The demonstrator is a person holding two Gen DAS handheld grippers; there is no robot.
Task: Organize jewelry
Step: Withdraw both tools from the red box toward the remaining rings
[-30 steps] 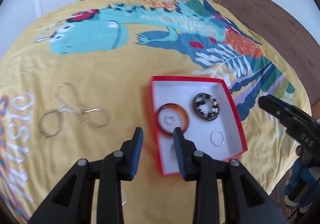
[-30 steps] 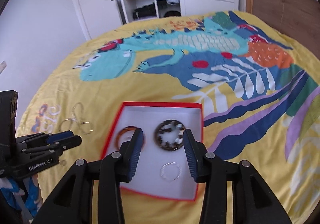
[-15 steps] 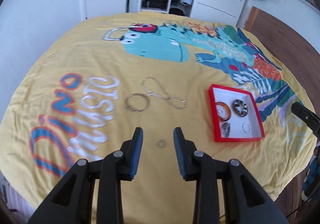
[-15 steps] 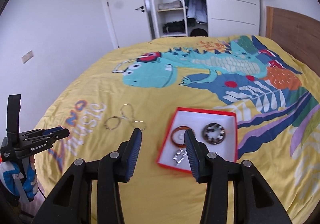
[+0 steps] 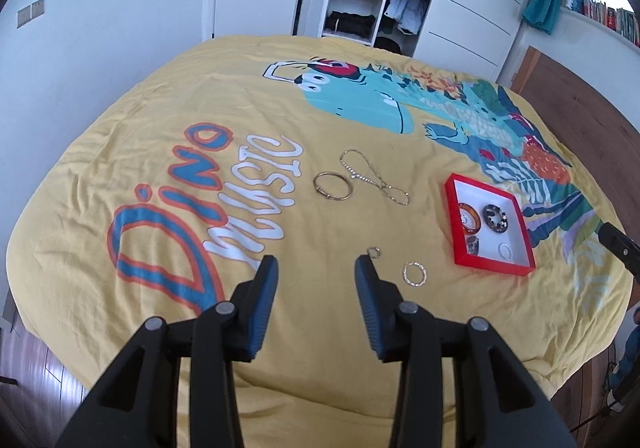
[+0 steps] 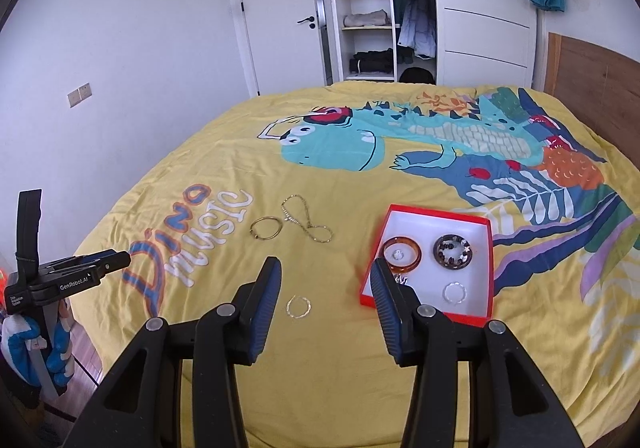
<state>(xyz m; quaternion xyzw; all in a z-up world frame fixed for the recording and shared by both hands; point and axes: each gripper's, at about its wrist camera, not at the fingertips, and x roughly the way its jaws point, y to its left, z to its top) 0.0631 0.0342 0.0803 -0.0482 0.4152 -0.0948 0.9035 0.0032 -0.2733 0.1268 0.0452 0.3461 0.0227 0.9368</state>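
Both hand-held grippers hang above the yellow bed (image 5: 160, 175) with nothing between their jaws: the left hand-held gripper (image 5: 316, 274) is opening, the right hand-held gripper (image 6: 324, 276) stands apart. The red box (image 6: 490, 260) holds bangles; a gold bangle (image 5: 333, 186), a chain (image 5: 374, 175) and a twisted ring (image 5: 415, 273) lie loose on the bed

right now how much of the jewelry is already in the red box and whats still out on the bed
Done: the red box holds an amber bangle, a dark beaded bracelet, a thin silver ring and a small silvery piece.

In hand: nothing. The left gripper is opening and empty; the right gripper is empty.

Left: a gold bangle, a chain, a twisted hoop and a small ring.
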